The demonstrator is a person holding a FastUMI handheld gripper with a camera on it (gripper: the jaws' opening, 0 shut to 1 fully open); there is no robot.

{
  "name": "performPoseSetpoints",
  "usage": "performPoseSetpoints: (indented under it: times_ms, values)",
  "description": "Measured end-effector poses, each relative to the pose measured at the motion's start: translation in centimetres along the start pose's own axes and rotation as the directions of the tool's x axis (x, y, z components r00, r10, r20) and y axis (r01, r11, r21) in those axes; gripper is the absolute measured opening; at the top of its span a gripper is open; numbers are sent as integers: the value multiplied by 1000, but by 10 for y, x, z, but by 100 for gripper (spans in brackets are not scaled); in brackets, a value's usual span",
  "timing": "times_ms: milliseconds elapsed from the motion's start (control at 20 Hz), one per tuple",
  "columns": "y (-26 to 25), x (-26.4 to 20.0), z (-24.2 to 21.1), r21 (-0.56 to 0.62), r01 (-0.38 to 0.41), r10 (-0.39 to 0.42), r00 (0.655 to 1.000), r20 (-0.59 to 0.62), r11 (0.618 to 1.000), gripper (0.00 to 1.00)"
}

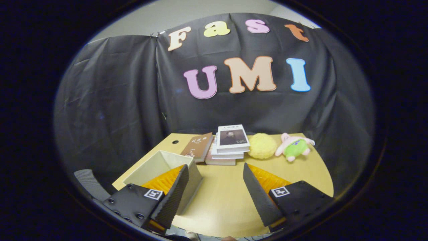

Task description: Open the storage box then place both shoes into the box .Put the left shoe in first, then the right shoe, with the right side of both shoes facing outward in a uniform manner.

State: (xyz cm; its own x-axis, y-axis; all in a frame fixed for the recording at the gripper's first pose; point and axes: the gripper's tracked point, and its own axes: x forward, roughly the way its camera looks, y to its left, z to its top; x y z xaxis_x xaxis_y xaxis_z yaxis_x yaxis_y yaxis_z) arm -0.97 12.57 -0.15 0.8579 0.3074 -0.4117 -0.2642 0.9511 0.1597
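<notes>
gripper (214, 187) jaws spread wide, holding nothing, above the light wooden table (227, 197), likely lined up beside the lidless beige fabric storage box (157, 165), 0 shoes inside

We see a stack of books (230, 144) at the back of the wooden counter (220, 197), a brown book (198, 146) leaning against its left, a yellow ball (261, 146) just right, then a pink-and-green plush toy (294, 146).

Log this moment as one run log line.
tongs: open, empty, above table | storage box: open, behind left finger | books: beyond
</notes>
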Motion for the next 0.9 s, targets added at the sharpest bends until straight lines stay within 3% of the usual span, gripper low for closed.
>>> performPoseSetpoints:
  times_ms: [250, 500, 900]
  values:
    - [-46, -35, 19, -43, 97, -91, 988, 128, 994, 100]
    - [-84, -64, 30, -14, 177, -168, 956, 240, 984, 100]
    - [-103, -80, 36, -11, 220, -207, 932, 298, 975, 100]
